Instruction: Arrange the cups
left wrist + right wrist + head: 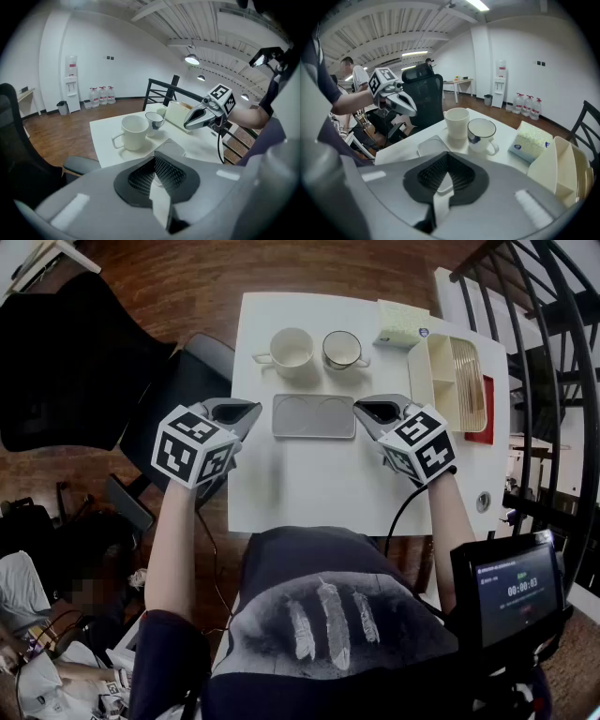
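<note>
Office chair (192, 367) stands beside the table's (309, 484) left edge. Left gripper (242, 412), jaws closed on nothing, hangs over that edge. White mug (292, 350) and dark-rimmed cup (342, 349) stand side by side near the far edge. Grey tray (313, 415) lies just before them, between the grippers. Right gripper (370, 410) is likewise closed and empty. Tissue box (401, 322) and cream rack (448, 381) occupy the far right corner.

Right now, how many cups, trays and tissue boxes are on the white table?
Cups: 2 (cream cup, dark-rimmed cup)
Trays: 1 (grey tray)
Tissue boxes: 1 (tissue box)
Total: 4
</note>
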A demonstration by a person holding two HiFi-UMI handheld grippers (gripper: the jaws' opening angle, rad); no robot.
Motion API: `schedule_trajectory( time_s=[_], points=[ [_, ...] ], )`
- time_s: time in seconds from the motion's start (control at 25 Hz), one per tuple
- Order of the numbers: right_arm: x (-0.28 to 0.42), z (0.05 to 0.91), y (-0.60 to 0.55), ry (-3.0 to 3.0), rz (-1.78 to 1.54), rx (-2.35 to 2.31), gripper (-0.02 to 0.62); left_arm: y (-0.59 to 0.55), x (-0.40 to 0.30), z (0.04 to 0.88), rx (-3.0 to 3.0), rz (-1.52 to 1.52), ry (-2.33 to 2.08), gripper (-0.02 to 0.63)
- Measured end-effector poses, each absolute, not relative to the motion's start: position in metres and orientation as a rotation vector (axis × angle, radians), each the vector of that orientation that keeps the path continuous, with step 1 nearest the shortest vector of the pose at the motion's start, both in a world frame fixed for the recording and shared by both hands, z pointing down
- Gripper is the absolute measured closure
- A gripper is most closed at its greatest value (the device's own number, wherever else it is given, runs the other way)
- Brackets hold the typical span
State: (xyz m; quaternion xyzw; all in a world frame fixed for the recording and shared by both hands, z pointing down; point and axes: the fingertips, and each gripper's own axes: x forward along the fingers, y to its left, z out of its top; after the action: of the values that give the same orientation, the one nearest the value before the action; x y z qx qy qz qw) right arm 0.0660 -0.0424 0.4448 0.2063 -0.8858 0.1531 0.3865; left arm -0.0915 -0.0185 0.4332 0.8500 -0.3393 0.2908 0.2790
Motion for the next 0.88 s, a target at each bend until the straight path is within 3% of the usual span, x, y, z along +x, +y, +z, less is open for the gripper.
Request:
schedule_trajectory(
  time_s=[0.36,0.44,0.88],
  points=[
    [0.069,0.449,-0.053,-2.235,0.41,0.537,0.591,-0.052,-0.108,0.448,2.33,0.885,-0.944,0.589],
    [0.069,0.45,-0.055,-2.234,0.417,0.538,0.591,-0.061,-0.111,0.452,2.337,0.927,-0.957,0.399],
    [0.076,0.458,-0.062,-2.224,0.472,0.556,0.591,-0.111,-0.117,0.493,2.411,1.285,-0.778,0.285]
  ],
)
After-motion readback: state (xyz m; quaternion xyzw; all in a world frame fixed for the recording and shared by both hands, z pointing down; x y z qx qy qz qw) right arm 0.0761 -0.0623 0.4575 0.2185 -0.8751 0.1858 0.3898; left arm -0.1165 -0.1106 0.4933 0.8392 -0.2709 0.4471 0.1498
